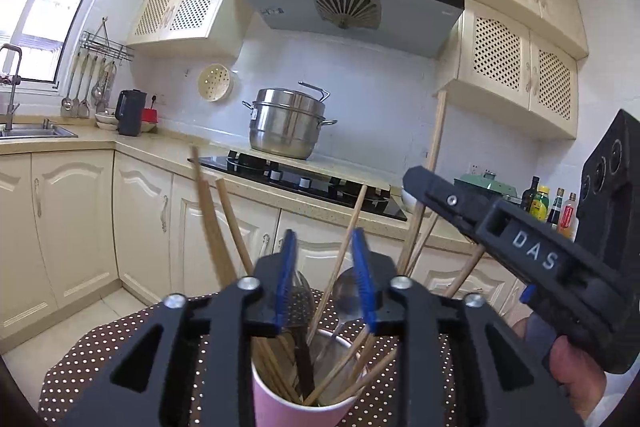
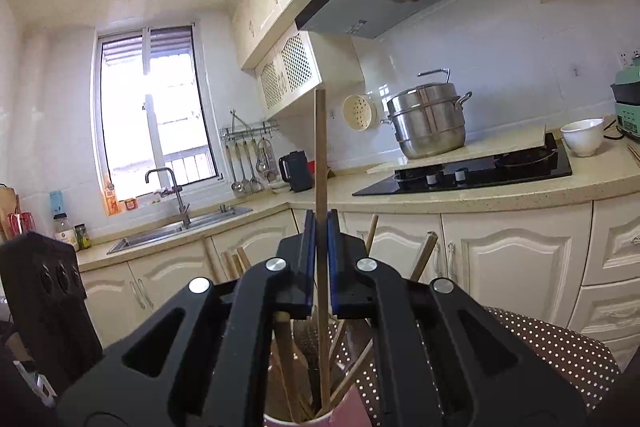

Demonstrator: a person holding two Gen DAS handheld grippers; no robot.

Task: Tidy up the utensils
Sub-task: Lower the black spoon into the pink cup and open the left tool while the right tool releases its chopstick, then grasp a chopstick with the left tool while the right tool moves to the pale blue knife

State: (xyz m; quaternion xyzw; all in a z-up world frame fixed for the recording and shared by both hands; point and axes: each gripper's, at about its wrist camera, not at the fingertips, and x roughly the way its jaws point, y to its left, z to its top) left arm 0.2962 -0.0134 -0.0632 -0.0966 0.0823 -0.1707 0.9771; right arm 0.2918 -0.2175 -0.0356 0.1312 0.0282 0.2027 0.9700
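Note:
A pink cup stands on a brown polka-dot table and holds several wooden chopsticks and metal spoons. My left gripper hovers just above the cup, open, with one chopstick between its blue pads, not pinched. My right gripper is shut on a single upright wooden chopstick whose lower end reaches into the cup. The right gripper also shows at the right of the left wrist view, gripping that chopstick.
Kitchen counter behind with a black hob, a steel steamer pot, a sink under the window, a kettle, a white bowl and bottles. Cabinets stand close behind the table.

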